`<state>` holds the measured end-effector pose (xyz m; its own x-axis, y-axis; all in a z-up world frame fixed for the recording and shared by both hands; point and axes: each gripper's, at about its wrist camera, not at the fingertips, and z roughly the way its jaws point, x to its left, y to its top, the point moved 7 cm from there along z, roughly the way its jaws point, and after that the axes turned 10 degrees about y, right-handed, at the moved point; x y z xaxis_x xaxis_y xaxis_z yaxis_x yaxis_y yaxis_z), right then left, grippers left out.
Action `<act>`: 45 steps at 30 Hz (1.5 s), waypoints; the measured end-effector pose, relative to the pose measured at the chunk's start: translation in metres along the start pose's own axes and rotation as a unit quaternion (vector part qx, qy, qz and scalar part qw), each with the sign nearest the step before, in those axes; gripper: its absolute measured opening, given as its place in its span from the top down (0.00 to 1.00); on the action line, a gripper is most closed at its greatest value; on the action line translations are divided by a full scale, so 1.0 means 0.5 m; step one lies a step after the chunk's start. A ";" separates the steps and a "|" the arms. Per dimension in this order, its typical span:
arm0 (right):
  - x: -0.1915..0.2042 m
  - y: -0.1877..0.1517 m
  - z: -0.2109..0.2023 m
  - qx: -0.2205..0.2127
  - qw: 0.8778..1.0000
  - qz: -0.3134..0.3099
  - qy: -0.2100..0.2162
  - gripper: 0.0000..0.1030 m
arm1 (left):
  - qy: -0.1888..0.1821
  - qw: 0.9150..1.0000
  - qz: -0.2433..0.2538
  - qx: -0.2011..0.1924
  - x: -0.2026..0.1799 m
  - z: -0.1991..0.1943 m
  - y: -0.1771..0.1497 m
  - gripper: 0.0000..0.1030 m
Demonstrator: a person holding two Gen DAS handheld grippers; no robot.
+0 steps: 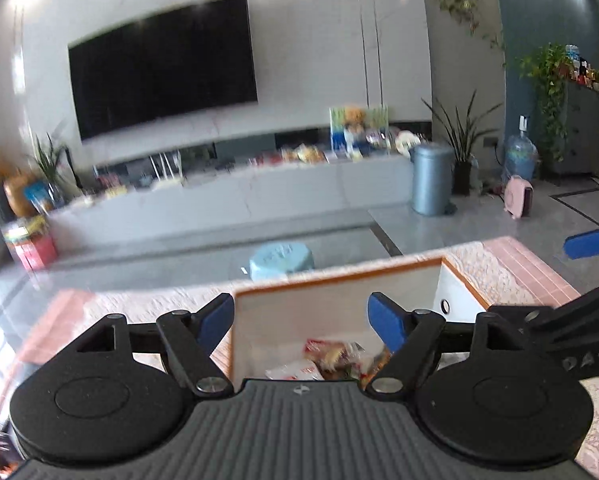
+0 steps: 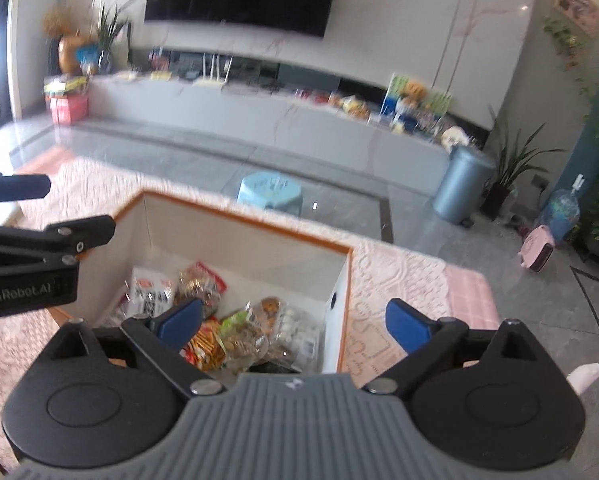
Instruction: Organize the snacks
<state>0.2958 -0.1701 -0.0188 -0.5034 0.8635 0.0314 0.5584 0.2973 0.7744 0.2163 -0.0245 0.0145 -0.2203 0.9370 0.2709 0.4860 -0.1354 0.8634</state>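
A white box with an orange rim (image 2: 243, 216) stands on a table under a pink tablecloth (image 2: 403, 280). Several snack packets (image 2: 235, 332) lie in its bottom, among them a white packet (image 2: 151, 292) and an orange one (image 2: 203, 348). My right gripper (image 2: 295, 324) hangs above the box's near side, open, with nothing between its blue pads. My left gripper (image 1: 301, 320) is also open and empty, above the same box (image 1: 339, 276), where some snacks (image 1: 327, 360) show below it. It also shows at the left edge of the right wrist view (image 2: 39, 256).
A light blue stool (image 2: 269, 192) stands on the floor beyond the table. Farther back are a long grey TV cabinet (image 2: 259, 120) loaded with items, a wall TV (image 1: 163, 64), a grey bin (image 2: 461, 184), potted plants and a pink heater (image 1: 519, 198).
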 end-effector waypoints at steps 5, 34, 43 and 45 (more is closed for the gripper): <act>0.011 -0.006 -0.104 -0.064 0.998 0.012 -0.012 0.04 | 0.035 0.998 0.018 -0.048 0.007 -0.060 0.011 0.08; 0.099 -0.210 -0.144 -0.105 0.990 0.084 -0.051 0.03 | 0.011 0.999 -0.012 0.040 0.026 -0.056 -0.175 0.06; 0.106 -0.223 -0.094 -0.084 0.993 0.061 -0.060 0.03 | 0.009 0.998 -0.002 0.060 0.021 -0.039 -0.205 0.06; 0.101 -0.224 -0.088 -0.083 0.993 0.064 -0.060 0.04 | 0.010 0.998 -0.001 0.061 0.021 -0.039 -0.208 0.06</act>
<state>0.1788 -0.1780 -0.0763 -0.3484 0.9349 0.0681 0.4906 0.1200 0.8631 0.1471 -0.0070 -0.0641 -0.2375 0.9303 0.2796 0.5855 -0.0925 0.8054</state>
